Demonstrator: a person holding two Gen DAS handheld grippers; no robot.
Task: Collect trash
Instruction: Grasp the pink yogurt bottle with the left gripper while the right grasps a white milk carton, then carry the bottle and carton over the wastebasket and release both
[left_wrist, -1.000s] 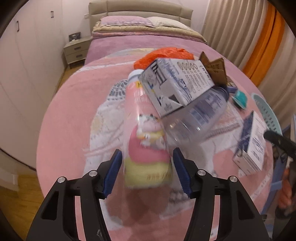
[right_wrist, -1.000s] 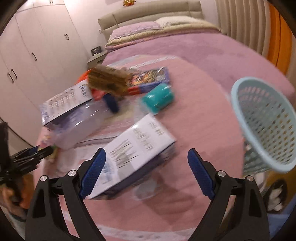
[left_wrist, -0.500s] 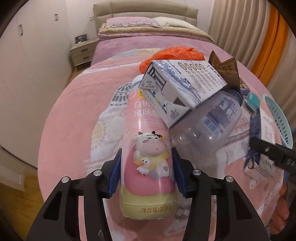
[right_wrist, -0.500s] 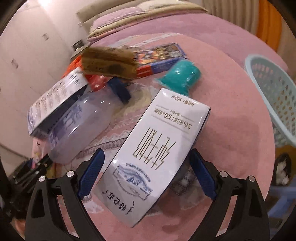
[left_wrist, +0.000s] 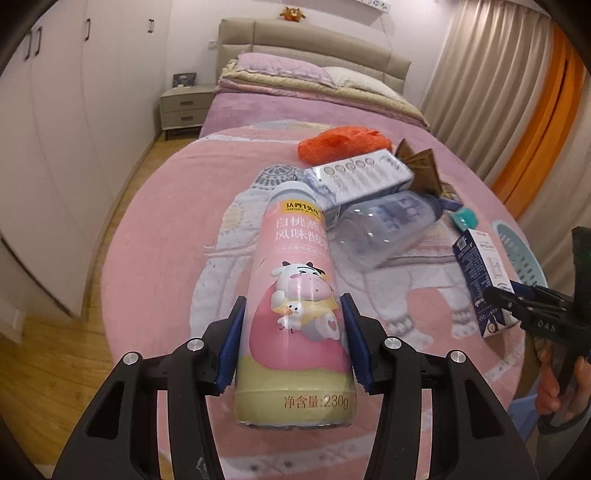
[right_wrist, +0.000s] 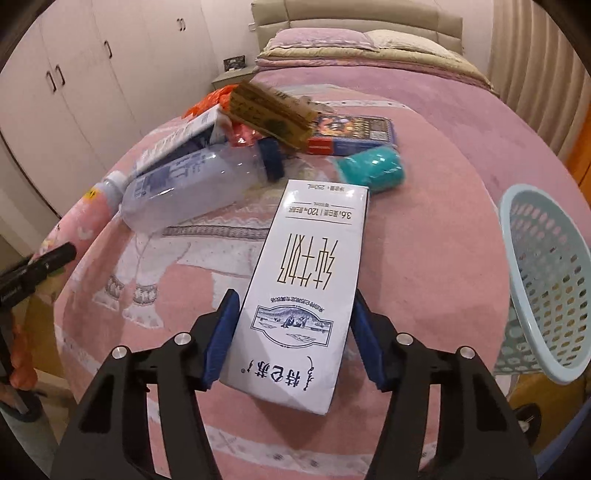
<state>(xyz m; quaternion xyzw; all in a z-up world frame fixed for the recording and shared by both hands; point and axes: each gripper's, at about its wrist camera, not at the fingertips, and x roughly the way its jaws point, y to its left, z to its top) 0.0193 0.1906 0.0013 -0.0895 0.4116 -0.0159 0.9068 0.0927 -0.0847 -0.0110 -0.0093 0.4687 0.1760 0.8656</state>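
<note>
1. Left gripper (left_wrist: 292, 341): fingers pinch a glossy, cylindrical pink yogurt bottle (left_wrist: 295, 295); its cap end points beyond them.
2. Right gripper (right_wrist: 291, 341): fingers closing on a flat-faced white milk carton (right_wrist: 306, 295) between them; contact appears made, far end blurred.

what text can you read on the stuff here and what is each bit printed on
"净含量:230g", on the pink yogurt bottle in the left tool.
"ADOPT A COW", on that bottle's yellow band, partly cut off.
"白桃" and "风味酸", on the same bottle, rest hidden.
"纯牛奶", upside down on the white milk carton between the right tool's closing pads.
"特仑苏", also on it.
The clear bottle, grey carton and colourful box: too blurred.
</note>
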